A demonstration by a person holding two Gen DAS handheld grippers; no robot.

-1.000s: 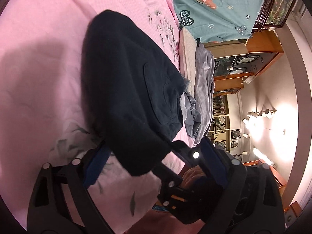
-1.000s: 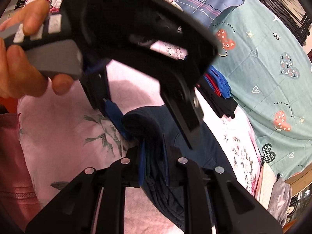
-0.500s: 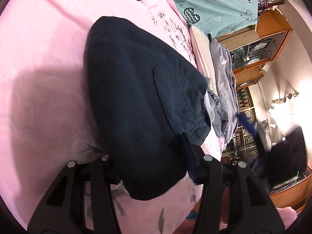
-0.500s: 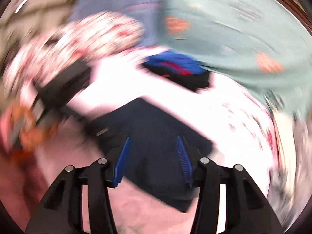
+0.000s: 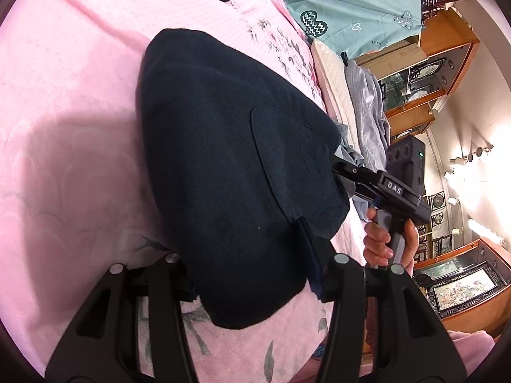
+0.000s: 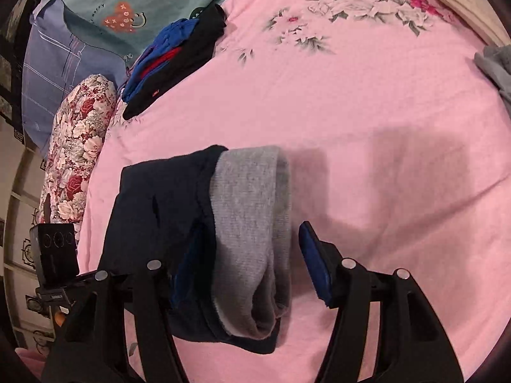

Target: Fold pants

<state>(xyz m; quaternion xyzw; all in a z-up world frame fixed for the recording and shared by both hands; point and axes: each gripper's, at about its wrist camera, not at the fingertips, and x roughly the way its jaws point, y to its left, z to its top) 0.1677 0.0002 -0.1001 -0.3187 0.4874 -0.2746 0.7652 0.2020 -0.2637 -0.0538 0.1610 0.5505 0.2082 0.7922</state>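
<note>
We have the dark navy pants (image 5: pixel 230 172) lying folded on the pink bedsheet (image 5: pixel 64 127), grey lining (image 6: pixel 252 223) showing at one end. Both tongs stand apart: the left gripper (image 5: pixel 249 274) straddles the near edge, the right gripper (image 6: pixel 242 265) straddles the lining end (neither seems to pinch cloth, though the left one's near finger is partly hidden). If we close carelessly, we risk catching only the top layer and dragging the fold open.

Bare pink bedsheet (image 6: pixel 367 102) lay open from twelve to three o'clock. A pile of clothes (image 6: pixel 179 60) and a floral pillow (image 6: pixel 76 146) blocked ten o'clock; the folded pants (image 6: pixel 204 236) filled the near centre.
</note>
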